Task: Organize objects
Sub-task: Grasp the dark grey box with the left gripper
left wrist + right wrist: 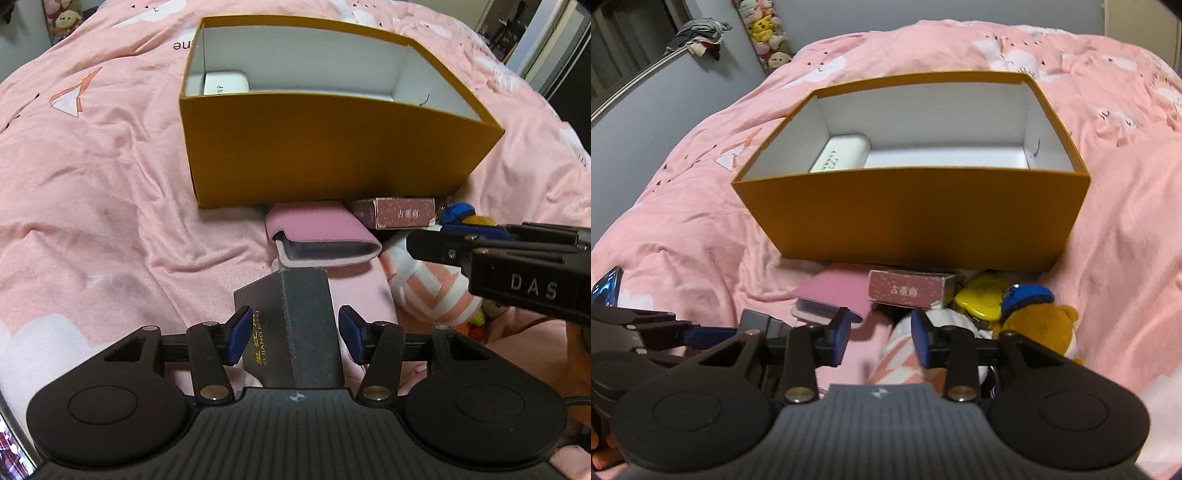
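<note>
An open orange box (325, 147) (916, 218) stands on the pink bed, with a white case (225, 83) (842, 155) inside at its left end. In front of it lie a pink pouch (317, 236) (834, 291), a small dark-pink carton (399, 214) (908, 291) and a striped pink-and-white roll (432, 288) (905, 354). My left gripper (291, 336) is open around a dark grey box with gold lettering (295, 332); only the left pad seems to touch it. My right gripper (881, 339) is open above the striped roll.
A teddy bear with a blue cap (1038, 321) and a yellow toy (979, 299) lie right of the carton. Pink bedding (92, 203) surrounds the box. Plush toys (764, 33) and a lamp arm (635, 77) are by the far wall.
</note>
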`<control>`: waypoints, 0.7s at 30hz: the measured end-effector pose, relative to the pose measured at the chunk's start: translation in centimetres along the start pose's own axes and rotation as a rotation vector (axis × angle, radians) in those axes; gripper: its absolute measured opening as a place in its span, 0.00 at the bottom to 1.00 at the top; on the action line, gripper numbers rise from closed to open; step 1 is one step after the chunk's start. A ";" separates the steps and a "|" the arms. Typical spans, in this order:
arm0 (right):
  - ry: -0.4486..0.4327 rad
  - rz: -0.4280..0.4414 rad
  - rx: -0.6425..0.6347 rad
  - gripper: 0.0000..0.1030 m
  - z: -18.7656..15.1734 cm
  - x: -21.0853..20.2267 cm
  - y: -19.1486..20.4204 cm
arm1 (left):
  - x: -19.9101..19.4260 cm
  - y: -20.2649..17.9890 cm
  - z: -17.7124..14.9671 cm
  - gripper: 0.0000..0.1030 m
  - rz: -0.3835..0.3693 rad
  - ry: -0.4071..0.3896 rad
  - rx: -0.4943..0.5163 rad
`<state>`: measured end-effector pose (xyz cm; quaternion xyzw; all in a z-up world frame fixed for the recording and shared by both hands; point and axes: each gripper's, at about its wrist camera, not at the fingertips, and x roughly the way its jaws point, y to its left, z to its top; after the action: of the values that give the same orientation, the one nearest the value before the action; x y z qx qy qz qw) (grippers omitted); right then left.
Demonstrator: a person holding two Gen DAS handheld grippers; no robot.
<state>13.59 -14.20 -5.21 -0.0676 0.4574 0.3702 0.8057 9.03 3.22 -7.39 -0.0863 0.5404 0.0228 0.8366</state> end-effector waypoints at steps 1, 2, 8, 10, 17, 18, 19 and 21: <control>0.003 -0.001 0.003 0.38 0.0 0.1 -0.1 | 0.2 -0.1 0.0 0.60 0.002 0.006 0.003; 0.004 -0.002 0.006 0.41 0.0 0.1 -0.2 | 0.2 -0.1 0.0 0.60 0.006 0.007 0.005; 0.002 -0.007 0.016 0.47 0.3 0.2 -0.5 | 0.1 0.7 0.1 0.53 -0.022 0.006 -0.039; -0.005 -0.013 0.023 0.53 0.6 0.2 -0.6 | -0.1 1.2 0.2 0.50 -0.035 0.000 -0.054; 0.012 -0.040 0.049 0.62 2.2 1.6 -0.9 | -2.3 2.4 1.1 0.42 -0.040 -0.088 -0.059; 0.022 -0.037 0.061 0.62 2.5 1.9 -1.1 | -2.6 2.5 1.4 0.41 -0.023 -0.108 -0.054; 0.034 -0.033 0.072 0.62 2.8 2.3 -1.3 | -3.0 2.6 1.6 0.41 -0.002 -0.130 -0.045; 0.058 -0.029 0.088 0.62 3.4 3.1 -1.6 | -3.6 2.7 2.2 0.41 0.036 -0.171 -0.021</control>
<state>17.91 -12.17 -6.09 -0.0492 0.4952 0.3359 0.7997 9.20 6.50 -3.55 -0.0830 0.4681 0.0506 0.8783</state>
